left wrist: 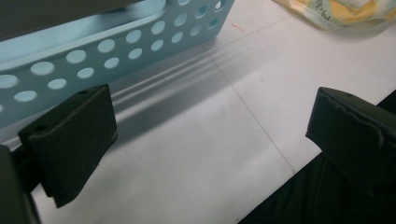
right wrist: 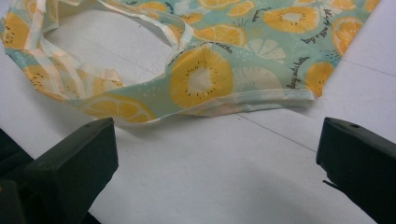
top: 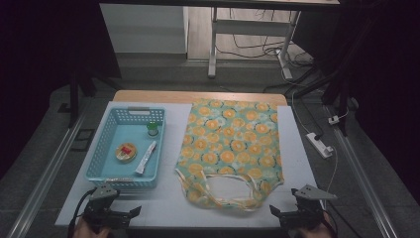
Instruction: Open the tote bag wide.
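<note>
The white surface point(top: 302, 163) fills the middle of the high view, and the bag point(top: 230, 148) is the largest thing on it, spread flat at centre right with its handles point(top: 225, 191) toward the lower edge. It is thin printed cloth, teal with orange slices, so I judge it light, limp and likely to slide a little on the smooth board. It will not keep any shape when lifted; a pinch at one point would let the rest hang and fold. The hemmed mouth edge beside the handles, seen in the upper half of the right claw view, looks the firmest place to grip, and the handle loops come second, though they lie crumpled and overlapping.

The blue basket point(top: 126, 148) sits at centre left, well apart from the bag. It is stiff perforated plastic with a handle slot in its far wall. Inside lie a slim tube point(top: 146, 157), a round tin point(top: 126, 151) and a small green-capped jar point(top: 152, 129), all light and rigid by the look of them.

The left claw point(top: 134, 211) rests at lower left, just in front of the basket, jaws spread wide with nothing between them. The right claw point(top: 274, 210) rests at lower right, near the bag's corner, likewise wide open and empty.
</note>
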A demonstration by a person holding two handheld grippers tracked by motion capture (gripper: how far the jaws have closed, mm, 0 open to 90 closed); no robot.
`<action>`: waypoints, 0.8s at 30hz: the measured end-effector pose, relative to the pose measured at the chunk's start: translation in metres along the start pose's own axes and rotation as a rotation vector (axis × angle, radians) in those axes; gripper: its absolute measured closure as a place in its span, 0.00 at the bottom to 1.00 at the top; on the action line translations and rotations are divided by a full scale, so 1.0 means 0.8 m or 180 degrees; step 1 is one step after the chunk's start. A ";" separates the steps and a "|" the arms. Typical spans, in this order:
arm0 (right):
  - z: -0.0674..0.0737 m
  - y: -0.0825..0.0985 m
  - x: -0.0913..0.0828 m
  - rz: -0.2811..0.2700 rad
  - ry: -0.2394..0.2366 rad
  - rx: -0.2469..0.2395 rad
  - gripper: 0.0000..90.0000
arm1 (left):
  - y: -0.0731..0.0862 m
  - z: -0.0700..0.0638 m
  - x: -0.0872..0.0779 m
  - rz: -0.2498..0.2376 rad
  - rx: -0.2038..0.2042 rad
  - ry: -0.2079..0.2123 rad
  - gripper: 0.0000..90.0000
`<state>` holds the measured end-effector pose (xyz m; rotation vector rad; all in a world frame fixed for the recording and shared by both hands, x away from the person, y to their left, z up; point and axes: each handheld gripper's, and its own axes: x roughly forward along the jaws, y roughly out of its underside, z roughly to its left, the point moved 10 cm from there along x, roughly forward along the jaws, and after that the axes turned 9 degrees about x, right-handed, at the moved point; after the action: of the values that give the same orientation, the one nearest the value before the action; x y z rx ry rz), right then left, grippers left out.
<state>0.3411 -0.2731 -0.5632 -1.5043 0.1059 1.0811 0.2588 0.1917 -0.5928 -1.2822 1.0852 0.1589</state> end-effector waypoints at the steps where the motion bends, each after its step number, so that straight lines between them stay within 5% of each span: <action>1: 0.000 0.000 0.000 0.0001 -0.0002 -0.0002 0.00 | 0.000 0.000 0.000 0.0000 0.0000 0.0000 0.02; 24: 0.004 0.000 0.001 0.0024 -0.0042 -0.0047 0.00 | 0.001 -0.002 0.001 0.0028 0.0051 0.0000 0.02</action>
<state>0.3397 -0.2705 -0.5635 -1.5107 0.0945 1.0998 0.2582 0.1904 -0.5938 -1.2633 1.0902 0.1567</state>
